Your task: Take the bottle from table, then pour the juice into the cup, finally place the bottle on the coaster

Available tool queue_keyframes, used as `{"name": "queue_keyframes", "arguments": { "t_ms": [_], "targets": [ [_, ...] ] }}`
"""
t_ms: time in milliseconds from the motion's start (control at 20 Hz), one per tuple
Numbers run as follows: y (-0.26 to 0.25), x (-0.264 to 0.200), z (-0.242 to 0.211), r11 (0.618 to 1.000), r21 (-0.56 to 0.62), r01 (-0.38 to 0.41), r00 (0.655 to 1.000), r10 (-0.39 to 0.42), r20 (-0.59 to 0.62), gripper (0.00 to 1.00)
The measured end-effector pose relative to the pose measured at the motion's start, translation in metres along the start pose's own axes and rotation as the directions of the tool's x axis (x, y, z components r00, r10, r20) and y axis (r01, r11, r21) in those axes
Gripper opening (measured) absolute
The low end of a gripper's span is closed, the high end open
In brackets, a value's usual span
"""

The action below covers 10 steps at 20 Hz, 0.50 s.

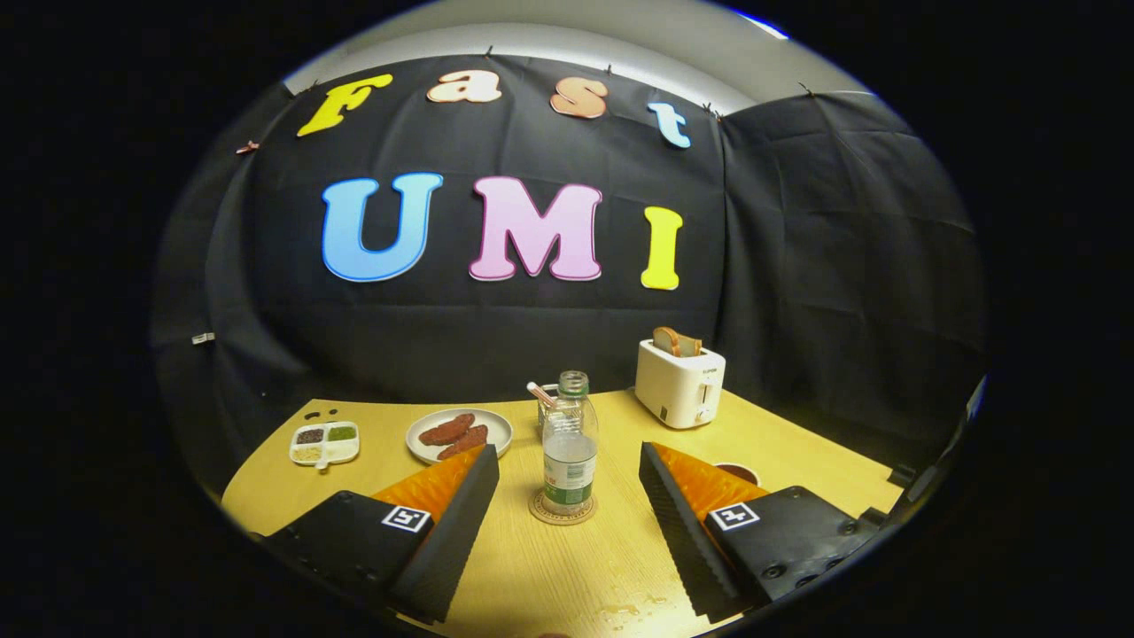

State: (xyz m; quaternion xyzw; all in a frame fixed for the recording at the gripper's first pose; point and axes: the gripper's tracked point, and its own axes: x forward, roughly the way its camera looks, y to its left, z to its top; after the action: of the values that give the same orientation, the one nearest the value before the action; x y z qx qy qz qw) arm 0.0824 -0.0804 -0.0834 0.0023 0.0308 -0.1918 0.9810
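Note:
A clear plastic bottle (569, 447) with a green label and no cap stands upright on a round cork coaster (562, 511) on the wooden table (567, 567). It sits just ahead of my fingers, centred on the gap between them. My gripper (567, 483) is open, the fingers wide apart and touching nothing. A glass cup (548, 406) with a straw stands right behind the bottle, partly hidden by it.
A white toaster (679, 383) with bread stands at the back right. A plate of sausages (458, 433) and a small divided dish (324, 443) lie at the back left. A dark round item (738, 471) peeks out behind the right finger. Drops of liquid (620, 610) lie on the near tabletop.

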Motion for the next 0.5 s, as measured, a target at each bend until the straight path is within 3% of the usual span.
{"name": "queue_keyframes", "arguments": {
  "t_ms": [500],
  "targets": [
    [0.042,-0.103,0.061,0.982,-0.030,-0.186,0.981,0.187,0.040,0.97]
  ]
}}
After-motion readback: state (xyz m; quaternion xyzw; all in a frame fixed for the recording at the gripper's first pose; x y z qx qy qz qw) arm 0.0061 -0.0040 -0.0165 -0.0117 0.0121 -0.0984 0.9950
